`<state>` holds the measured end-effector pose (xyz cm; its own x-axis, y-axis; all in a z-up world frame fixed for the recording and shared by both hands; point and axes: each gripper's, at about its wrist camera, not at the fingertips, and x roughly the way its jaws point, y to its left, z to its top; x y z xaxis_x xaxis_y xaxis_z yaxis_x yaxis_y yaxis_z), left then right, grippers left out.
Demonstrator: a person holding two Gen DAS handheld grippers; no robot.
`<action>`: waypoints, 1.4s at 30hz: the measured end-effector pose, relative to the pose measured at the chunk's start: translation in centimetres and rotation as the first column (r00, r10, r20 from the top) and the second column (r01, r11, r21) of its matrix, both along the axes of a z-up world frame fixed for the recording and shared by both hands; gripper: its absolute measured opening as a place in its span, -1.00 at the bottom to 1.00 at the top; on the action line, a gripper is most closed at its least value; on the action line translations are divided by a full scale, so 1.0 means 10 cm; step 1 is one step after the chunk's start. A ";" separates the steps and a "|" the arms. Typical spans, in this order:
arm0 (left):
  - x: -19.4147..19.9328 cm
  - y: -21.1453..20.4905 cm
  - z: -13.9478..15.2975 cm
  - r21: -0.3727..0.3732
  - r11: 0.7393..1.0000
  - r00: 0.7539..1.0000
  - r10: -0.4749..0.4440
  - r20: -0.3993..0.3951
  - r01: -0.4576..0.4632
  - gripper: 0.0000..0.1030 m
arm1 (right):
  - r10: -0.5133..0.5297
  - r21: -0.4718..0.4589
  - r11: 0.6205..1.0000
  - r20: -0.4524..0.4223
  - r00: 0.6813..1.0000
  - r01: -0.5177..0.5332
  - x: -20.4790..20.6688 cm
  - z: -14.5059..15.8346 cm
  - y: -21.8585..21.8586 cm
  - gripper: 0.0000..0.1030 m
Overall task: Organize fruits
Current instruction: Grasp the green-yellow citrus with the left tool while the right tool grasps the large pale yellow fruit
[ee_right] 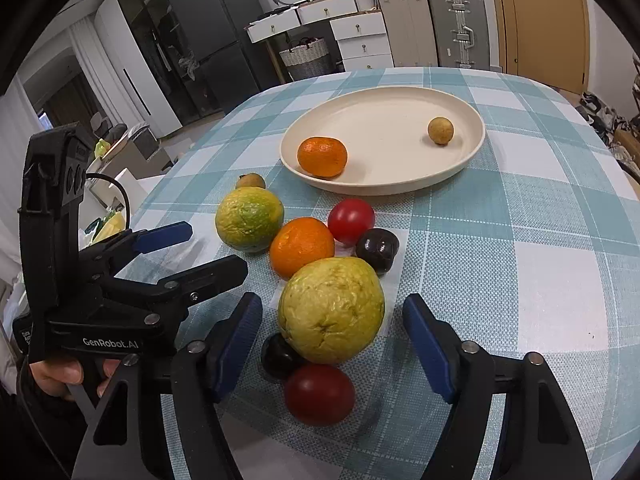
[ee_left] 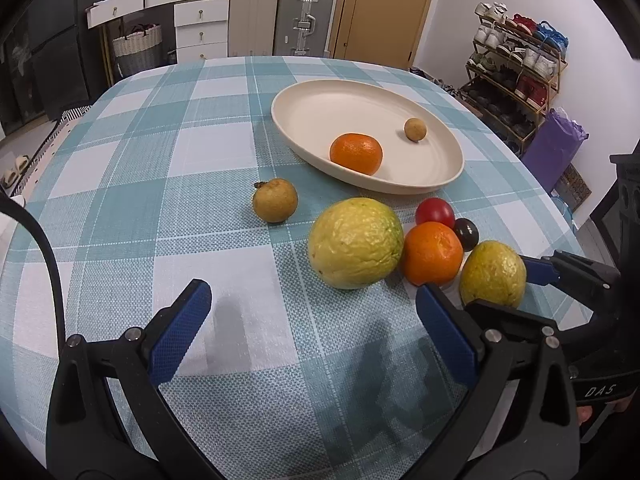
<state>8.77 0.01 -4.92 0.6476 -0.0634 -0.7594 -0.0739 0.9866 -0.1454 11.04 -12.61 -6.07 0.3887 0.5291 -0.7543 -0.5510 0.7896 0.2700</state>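
A cream plate (ee_left: 452, 168) (ee_right: 472, 148) holds an orange (ee_left: 356, 153) (ee_right: 322, 156) and a small tan fruit (ee_left: 415, 129) (ee_right: 440, 130). On the cloth lie a big yellow-green fruit (ee_left: 355, 243) (ee_right: 249, 219), an orange (ee_left: 432, 253) (ee_right: 301, 246), a red tomato (ee_left: 435, 211) (ee_right: 351, 221), a dark plum (ee_left: 466, 233) (ee_right: 377, 249) and a brown fruit (ee_left: 275, 200) (ee_right: 250, 180). My right gripper (ee_right: 332, 336) is open around a yellow guava (ee_right: 331, 309) (ee_left: 493, 273), not touching. Another plum (ee_right: 279, 357) and tomato (ee_right: 319, 394) lie below it. My left gripper (ee_left: 312, 332) is open and empty.
The table wears a blue-and-white checked cloth (ee_left: 200, 200). Behind it stand white drawers (ee_left: 200, 28), suitcases (ee_left: 306, 16), a door (ee_left: 384, 8) and a shoe rack (ee_left: 516, 68). A fridge (ee_right: 216, 40) shows in the right wrist view.
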 end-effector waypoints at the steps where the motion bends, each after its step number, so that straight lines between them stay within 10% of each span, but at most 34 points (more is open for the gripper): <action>1: 0.01 0.00 0.00 -0.001 1.000 1.000 -0.001 0.001 0.001 0.98 | 0.001 0.000 1.000 0.000 1.000 -0.001 0.00 0.00 0.00 0.37; 7: 0.09 0.04 0.03 -0.004 1.000 1.000 -0.001 0.006 0.001 0.98 | 0.005 -0.005 1.000 -0.009 1.000 -0.005 0.00 -0.01 0.00 0.01; 26: 0.29 0.03 0.02 -0.017 0.999 0.999 -0.038 -0.007 0.038 0.93 | -0.029 0.041 0.999 0.017 0.999 0.029 0.02 0.10 -0.16 -0.01; 42: 0.31 -0.03 0.04 -0.082 0.990 0.993 -0.118 0.005 0.118 -0.08 | -0.044 0.047 0.998 0.018 0.999 0.043 0.04 0.11 -0.19 -0.01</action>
<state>11.85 -0.31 -4.55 0.6320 -0.2018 -0.7482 0.0426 0.9731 -0.2265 11.48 -14.53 -5.00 0.4263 0.5460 -0.7212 -0.5217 0.7997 0.2971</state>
